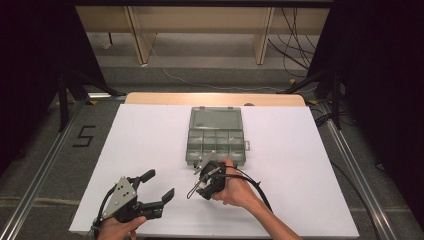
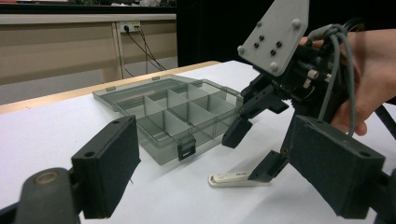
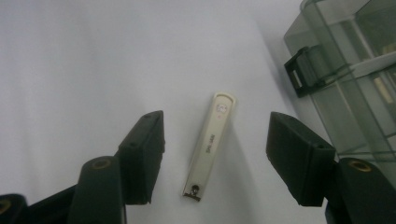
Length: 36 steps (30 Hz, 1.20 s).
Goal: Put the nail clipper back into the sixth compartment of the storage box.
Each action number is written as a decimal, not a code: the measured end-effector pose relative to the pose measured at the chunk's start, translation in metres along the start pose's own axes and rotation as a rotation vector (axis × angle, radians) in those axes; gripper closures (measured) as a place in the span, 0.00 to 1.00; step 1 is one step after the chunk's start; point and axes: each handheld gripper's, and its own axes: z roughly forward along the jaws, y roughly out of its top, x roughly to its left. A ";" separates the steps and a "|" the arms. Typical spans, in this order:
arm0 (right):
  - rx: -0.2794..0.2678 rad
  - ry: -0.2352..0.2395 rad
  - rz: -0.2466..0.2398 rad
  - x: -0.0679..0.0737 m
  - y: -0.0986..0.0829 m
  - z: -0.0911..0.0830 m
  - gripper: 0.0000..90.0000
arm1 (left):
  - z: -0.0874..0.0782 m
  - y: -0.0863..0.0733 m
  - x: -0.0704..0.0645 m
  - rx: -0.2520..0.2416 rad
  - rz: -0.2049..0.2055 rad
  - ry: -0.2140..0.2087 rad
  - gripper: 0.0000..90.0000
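Hovering just above a white table (image 1: 150, 130), the right gripper (image 3: 212, 158) has its jaws spread apart on either side of a cream nail clipper (image 3: 210, 145), not touching it; the clipper lies flat on the table, just near of an open grey compartment box (image 1: 216, 137) at the table's middle, close to the box's black latch (image 3: 301, 72); the left gripper (image 1: 161, 184) sits at the near left, well apart from the clipper, its jaws also spread wide and holding nothing.
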 end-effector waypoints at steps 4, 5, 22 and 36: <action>0.044 0.003 0.011 -0.001 0.000 0.005 0.47 | 0.000 0.000 0.000 0.001 0.000 0.000 0.18; 0.050 0.009 0.016 -0.001 0.000 0.006 0.48 | 0.000 0.000 0.000 0.000 0.001 -0.001 0.18; 0.144 0.051 0.054 -0.005 0.000 0.013 0.67 | 0.001 0.000 0.001 0.003 0.003 0.001 0.18; 0.213 0.043 0.044 -0.003 0.007 0.020 0.81 | 0.000 0.000 0.001 0.002 0.003 0.003 0.18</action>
